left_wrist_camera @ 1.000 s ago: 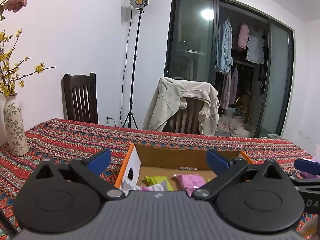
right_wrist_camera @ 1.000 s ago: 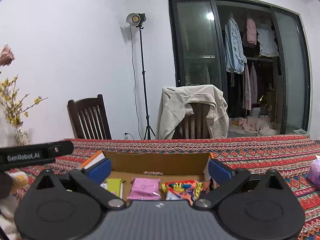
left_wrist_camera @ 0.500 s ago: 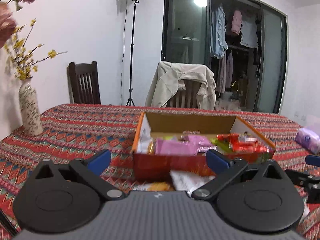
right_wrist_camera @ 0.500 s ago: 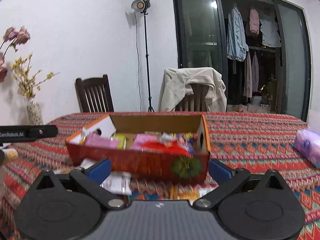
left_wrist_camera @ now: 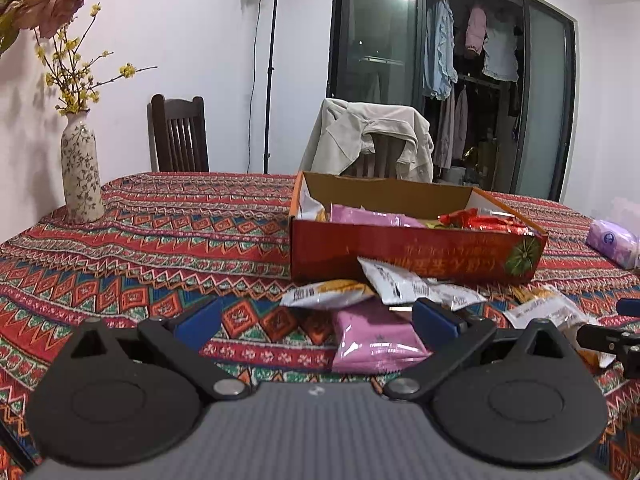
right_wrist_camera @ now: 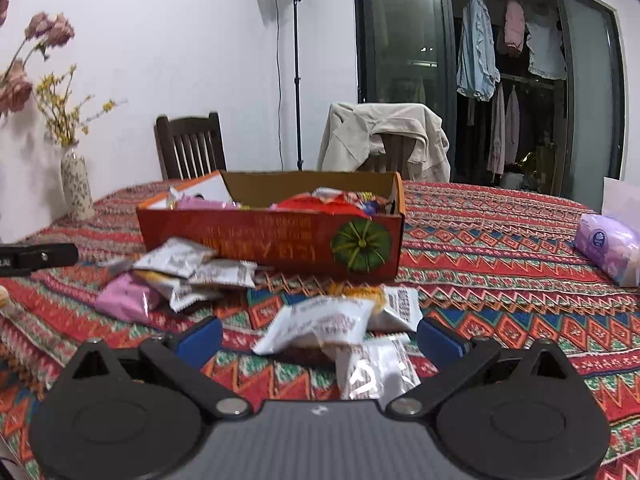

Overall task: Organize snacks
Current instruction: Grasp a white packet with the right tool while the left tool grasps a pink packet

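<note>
Red box (left_wrist_camera: 416, 258) (part-filled); packets (right_wrist_camera: 320, 322) scattered beside.

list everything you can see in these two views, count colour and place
red cardboard box: 1, red with a green pumpkin print, mid table, holds pink and red packets
loose pink snack packet: 1, pink, before the box, in front of the left gripper
loose white snack packets: several, white and orange, scattered before the box; exact count unclear
purple tissue pack: 1, lilac, table's right side
patterned tablecloth: 1, red zigzag, covers the table
floral ceramic vase: 1, cream, table's left edge, holds yellow and pink flowers
dark wooden chairs: 2, behind the table; one draped with a beige jacket
light stand: 1, black, by the wall
hanging clothes: several, behind glass doors
left gripper: open, empty
right gripper: open, empty
</note>
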